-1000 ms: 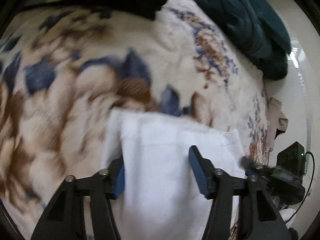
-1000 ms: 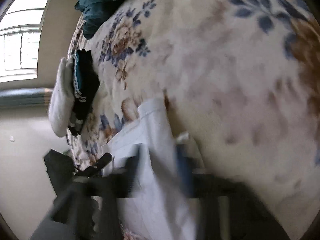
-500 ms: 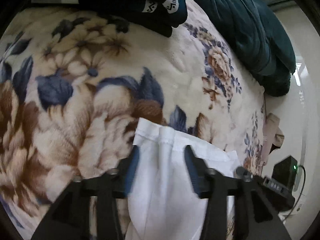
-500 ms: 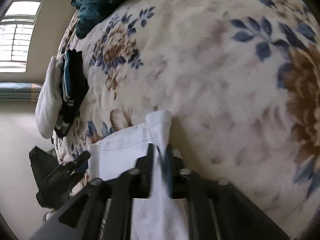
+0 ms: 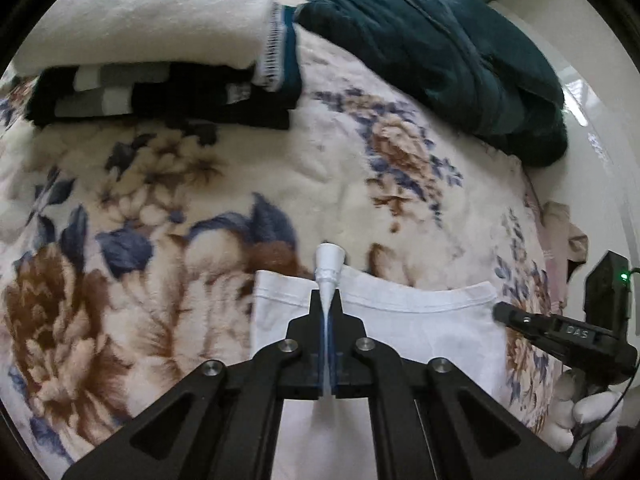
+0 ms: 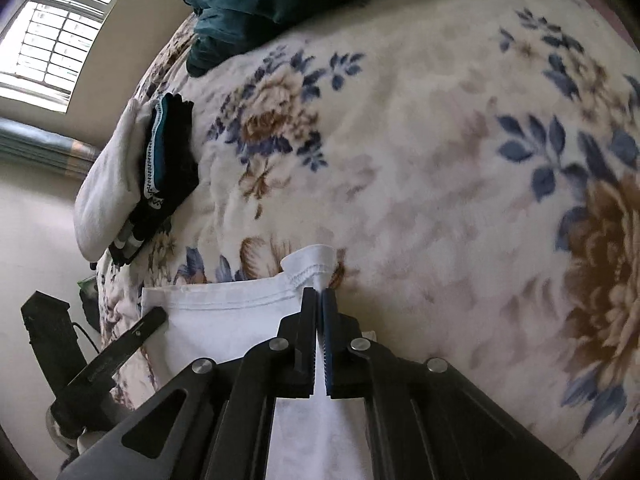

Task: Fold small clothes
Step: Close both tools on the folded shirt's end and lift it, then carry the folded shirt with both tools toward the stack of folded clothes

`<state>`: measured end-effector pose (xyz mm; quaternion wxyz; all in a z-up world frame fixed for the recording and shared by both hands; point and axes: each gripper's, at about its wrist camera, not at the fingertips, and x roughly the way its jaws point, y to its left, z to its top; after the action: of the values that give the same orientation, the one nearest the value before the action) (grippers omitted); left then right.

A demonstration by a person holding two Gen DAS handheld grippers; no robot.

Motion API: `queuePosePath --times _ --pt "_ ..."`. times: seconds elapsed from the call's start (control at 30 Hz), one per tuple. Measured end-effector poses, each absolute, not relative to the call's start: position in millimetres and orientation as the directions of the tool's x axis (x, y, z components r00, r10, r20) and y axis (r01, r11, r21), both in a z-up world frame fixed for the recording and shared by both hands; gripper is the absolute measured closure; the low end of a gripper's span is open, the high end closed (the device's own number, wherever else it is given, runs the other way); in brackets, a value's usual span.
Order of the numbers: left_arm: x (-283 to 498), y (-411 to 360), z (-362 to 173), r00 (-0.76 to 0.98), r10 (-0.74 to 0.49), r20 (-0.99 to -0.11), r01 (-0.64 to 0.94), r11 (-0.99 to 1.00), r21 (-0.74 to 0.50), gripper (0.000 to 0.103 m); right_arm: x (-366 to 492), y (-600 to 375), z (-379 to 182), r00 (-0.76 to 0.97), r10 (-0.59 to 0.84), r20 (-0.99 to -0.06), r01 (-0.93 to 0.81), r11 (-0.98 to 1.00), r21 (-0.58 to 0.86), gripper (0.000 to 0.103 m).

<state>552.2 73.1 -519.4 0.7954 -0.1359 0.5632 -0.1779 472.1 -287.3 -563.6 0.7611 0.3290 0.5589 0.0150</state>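
Note:
A white garment [image 5: 420, 328] lies on the floral blanket [image 5: 168, 200] at the near edge of the bed. My left gripper [image 5: 327, 300] is shut on its hemmed far edge, and a pinched tuft of cloth sticks up past the fingertips. My right gripper [image 6: 319, 300] is shut on the other far corner of the same garment [image 6: 224, 320], with the stitched hem bunched just beyond the tips. Each gripper shows in the other's view, the right one [image 5: 520, 320] at the right and the left one [image 6: 136, 332] at the left.
A stack of folded clothes [image 5: 160, 60], white on top and dark below, sits at the far left of the bed and also shows in the right wrist view [image 6: 140, 176]. A teal blanket [image 5: 440, 52] is heaped at the far right. A window [image 6: 52, 40] is beyond the bed.
Both grippers have closed on the garment's far edge. They were open and astride the cloth a second ago. Both views have moved farther across the bed.

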Motion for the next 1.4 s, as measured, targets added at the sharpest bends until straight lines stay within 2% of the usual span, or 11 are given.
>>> queuePosePath --times 0.43,0.5,0.57,0.7,0.83,1.0,1.1,1.13,1.2,1.27,1.4 --pt "575 79 -578 0.136 -0.421 -0.897 0.034 0.907 -0.42 0.099 488 -290 -597 0.283 0.379 -0.881 0.378 0.8 0.466 0.098" --pt "570 90 -568 0.149 -0.425 -0.893 -0.003 0.903 -0.43 0.08 481 -300 -599 0.277 0.472 -0.837 0.398 0.737 0.547 0.09" --pt "559 105 -555 0.18 -0.46 -0.869 -0.042 0.88 -0.474 0.063 466 -311 -596 0.283 0.521 -0.805 0.41 0.693 0.592 0.062" --pt "517 133 -550 0.176 -0.583 -0.793 -0.123 0.787 -0.605 0.043 428 -320 -595 0.265 0.588 -0.764 0.406 0.65 0.642 0.051" --pt "480 131 -584 0.066 -0.716 -0.695 -0.21 0.671 -0.711 0.037 389 -308 -616 0.215 0.716 -0.664 0.414 0.549 0.726 0.039" --pt "463 103 -614 0.01 -0.788 -0.616 -0.252 0.594 -0.764 0.031 365 -283 -655 0.15 0.794 -0.589 0.441 0.479 0.759 0.038" --pt "466 89 -607 0.04 -0.781 -0.623 -0.221 0.601 -0.768 0.033 362 -281 -663 0.195 0.809 -0.555 0.448 0.43 0.784 0.038" --pt "466 87 -604 0.053 -0.781 -0.623 -0.207 0.601 -0.772 0.037 362 -280 -663 0.206 0.812 -0.546 0.444 0.42 0.792 0.045" --pt "465 80 -593 0.079 -0.769 -0.634 -0.154 0.619 -0.77 0.086 362 -276 -658 0.213 0.806 -0.552 0.418 0.436 0.797 0.075" --pt "465 75 -583 0.095 -0.76 -0.643 -0.122 0.633 -0.765 0.087 363 -273 -650 0.222 0.803 -0.553 0.407 0.439 0.801 0.087" --pt "466 73 -558 0.121 -0.748 -0.653 -0.093 0.646 -0.758 0.088 369 -273 -624 0.241 0.779 -0.58 0.387 0.471 0.793 0.09"
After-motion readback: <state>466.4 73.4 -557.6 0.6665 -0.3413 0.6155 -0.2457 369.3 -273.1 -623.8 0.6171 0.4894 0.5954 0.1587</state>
